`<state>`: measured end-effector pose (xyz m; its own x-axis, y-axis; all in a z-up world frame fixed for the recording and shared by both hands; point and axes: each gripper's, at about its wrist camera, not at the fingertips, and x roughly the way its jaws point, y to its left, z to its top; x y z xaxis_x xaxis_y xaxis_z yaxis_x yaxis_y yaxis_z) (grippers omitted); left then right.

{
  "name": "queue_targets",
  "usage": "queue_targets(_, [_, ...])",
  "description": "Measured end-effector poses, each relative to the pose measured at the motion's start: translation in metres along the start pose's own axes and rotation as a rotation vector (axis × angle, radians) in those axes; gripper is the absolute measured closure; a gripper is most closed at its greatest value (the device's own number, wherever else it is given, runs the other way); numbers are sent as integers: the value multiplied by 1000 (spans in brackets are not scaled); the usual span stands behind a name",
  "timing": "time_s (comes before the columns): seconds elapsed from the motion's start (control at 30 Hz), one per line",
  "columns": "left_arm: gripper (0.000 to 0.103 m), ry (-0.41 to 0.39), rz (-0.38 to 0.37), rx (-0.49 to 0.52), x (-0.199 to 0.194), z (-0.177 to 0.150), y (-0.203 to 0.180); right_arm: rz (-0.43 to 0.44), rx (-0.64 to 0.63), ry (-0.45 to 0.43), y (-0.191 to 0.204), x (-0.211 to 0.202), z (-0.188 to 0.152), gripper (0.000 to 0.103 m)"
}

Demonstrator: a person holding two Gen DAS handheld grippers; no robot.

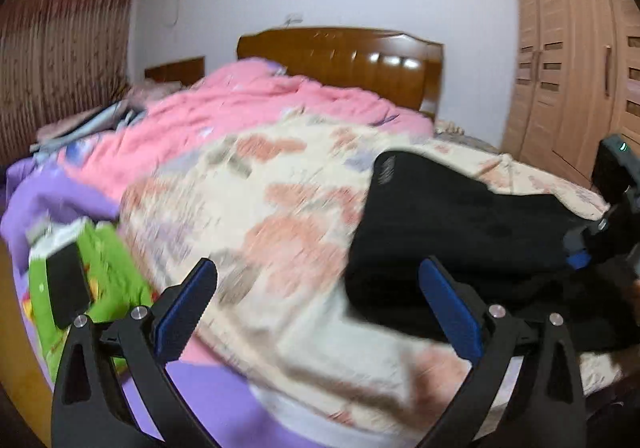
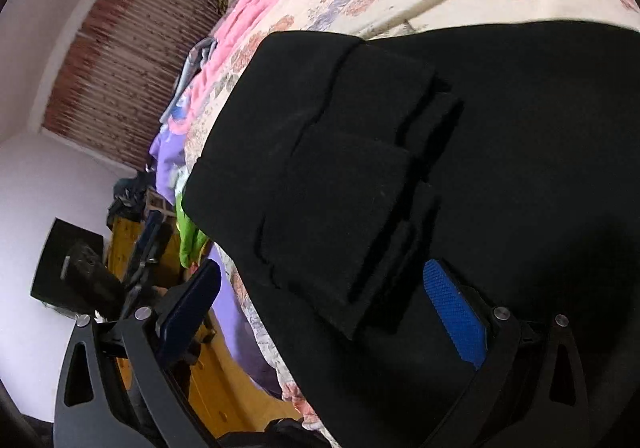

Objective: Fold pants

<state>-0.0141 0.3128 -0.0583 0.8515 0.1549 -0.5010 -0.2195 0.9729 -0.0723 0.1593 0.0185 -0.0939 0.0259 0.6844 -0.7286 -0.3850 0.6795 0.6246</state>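
**Black pants on bed — handling and grip notes**

Pants (image 1: 460,232) lying on the floral quilt (image 1: 280,208) of the bed, at 3 o'clock in the left wrist view; filling centre to 3 o'clock in the right wrist view. Already stacked in several layers, with stepped edges showing near the middle of the right wrist view (image 2: 360,208). Judged partly folded.

Left hand-held gripper (image 1: 320,296): jaws spread wide, nothing between them, quilt only underneath. Right pad just at the near left edge of the pants; contact not confirmed.

Right hand-held gripper (image 2: 324,300): jaws wide apart, low over the pants. Fabric lying between the pads, blue right pad against or just over the cloth, left pad off the edge over the floor side. No pinch seen; not holding.

Handling, judged: soft, thick, matte cloth; light, limp, no stiffness. Not slippery, not fragile. Layers likely to slide apart if lifted from one point.

Grip, judged: pinch through all layers at the stacked edge, one corner per hand-held gripper, at 5 and 7 o'clock of the stack. Keep low, carry over in one sweep.

Frame blur in left wrist view; fine detail unreliable.
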Motion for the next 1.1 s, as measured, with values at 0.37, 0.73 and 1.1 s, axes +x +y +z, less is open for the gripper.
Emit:
queue_targets(0.37, [2,74,-66,114,28,-36,-24,49,46,-132,-7,4,18,84])
queue_targets(0.73, [1,132,63,156,70,-9,-25,-65,-226,-365,45,-74,0,85])
queue_targets(1.1, [1,159,47,215,80,-10,-52,-94,11,-357,-58,-69,-61,85])
